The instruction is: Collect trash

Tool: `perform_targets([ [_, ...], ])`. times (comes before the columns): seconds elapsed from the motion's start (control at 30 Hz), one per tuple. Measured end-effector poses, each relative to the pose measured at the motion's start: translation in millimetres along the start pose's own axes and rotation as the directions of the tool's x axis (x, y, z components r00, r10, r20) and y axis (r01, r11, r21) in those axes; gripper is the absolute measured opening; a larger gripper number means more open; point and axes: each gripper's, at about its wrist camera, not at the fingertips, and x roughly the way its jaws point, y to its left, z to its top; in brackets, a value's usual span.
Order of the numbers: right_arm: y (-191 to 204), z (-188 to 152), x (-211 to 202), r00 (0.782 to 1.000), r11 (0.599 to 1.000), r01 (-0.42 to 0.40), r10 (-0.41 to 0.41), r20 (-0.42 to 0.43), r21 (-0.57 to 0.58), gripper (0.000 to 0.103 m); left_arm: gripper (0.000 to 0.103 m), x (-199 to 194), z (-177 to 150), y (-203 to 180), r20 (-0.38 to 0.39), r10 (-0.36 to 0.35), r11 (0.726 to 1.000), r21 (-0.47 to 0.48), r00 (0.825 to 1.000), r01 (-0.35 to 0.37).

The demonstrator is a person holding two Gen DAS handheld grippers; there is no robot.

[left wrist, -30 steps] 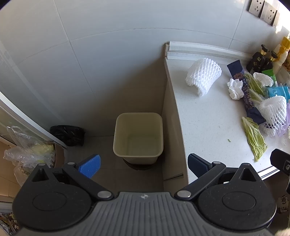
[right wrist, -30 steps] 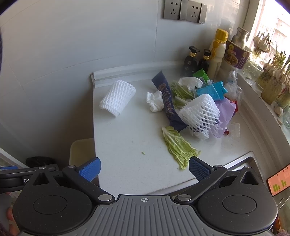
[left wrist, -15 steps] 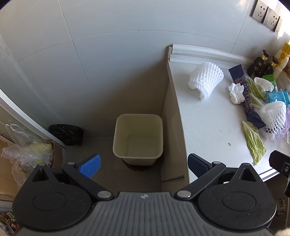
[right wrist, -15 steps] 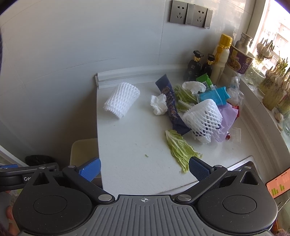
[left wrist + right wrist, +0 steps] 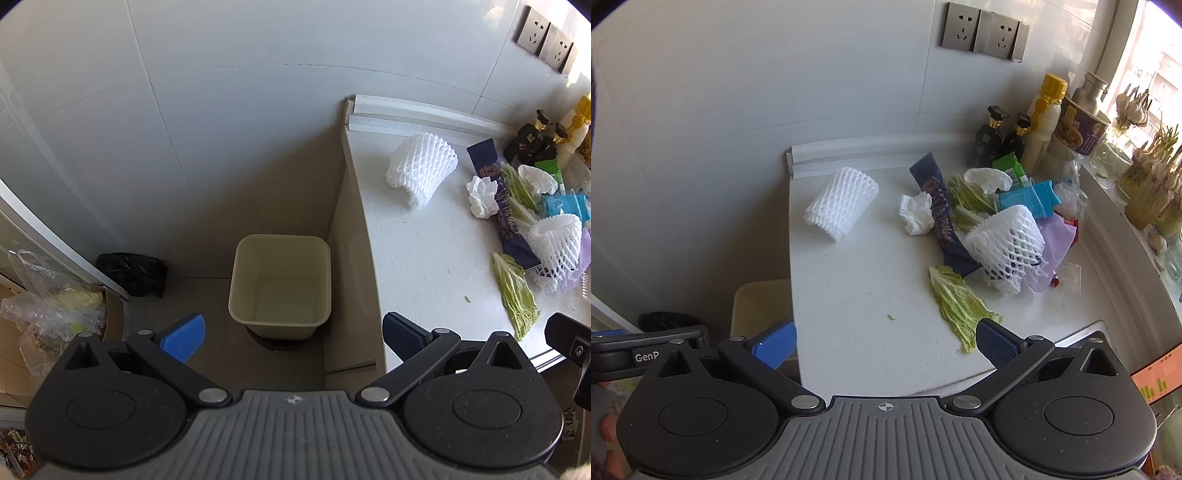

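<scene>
The left hand-held gripper (image 5: 291, 334) is held above the floor with its fingers spread apart and nothing between them; a cream bin (image 5: 280, 284) is seen below, upright on the floor against the side of the desk (image 5: 417, 266). Beside the bin, a black bag (image 5: 133, 273) lies against the wall. The right hand-held gripper (image 5: 884, 341) is held over the near edge of the desk, likewise spread apart and gripping nothing. The trash is scattered on the desk: a white foam net (image 5: 842, 201) lies alone near the back left corner; a crumpled tissue (image 5: 916, 214) rests just beside a dark blue wrapper (image 5: 940, 218); a cabbage leaf (image 5: 956, 306) lies nearest the right gripper; a second foam net (image 5: 1008, 243) rests against a purple bag (image 5: 1056, 240). Bottles (image 5: 1001, 138) are ranged along the wall.
</scene>
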Motion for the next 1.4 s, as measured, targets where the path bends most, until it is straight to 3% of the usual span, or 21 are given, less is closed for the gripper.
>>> perform_targets([
  [1.4, 5.1, 2.0, -1.1, 1.0, 1.0, 0.03, -0.03, 0.005, 0.003, 0.103, 0.103, 3.9, 2.3, -1.4, 0.005, -0.017, 1.0, 0.017, 1.0, 0.017],
])
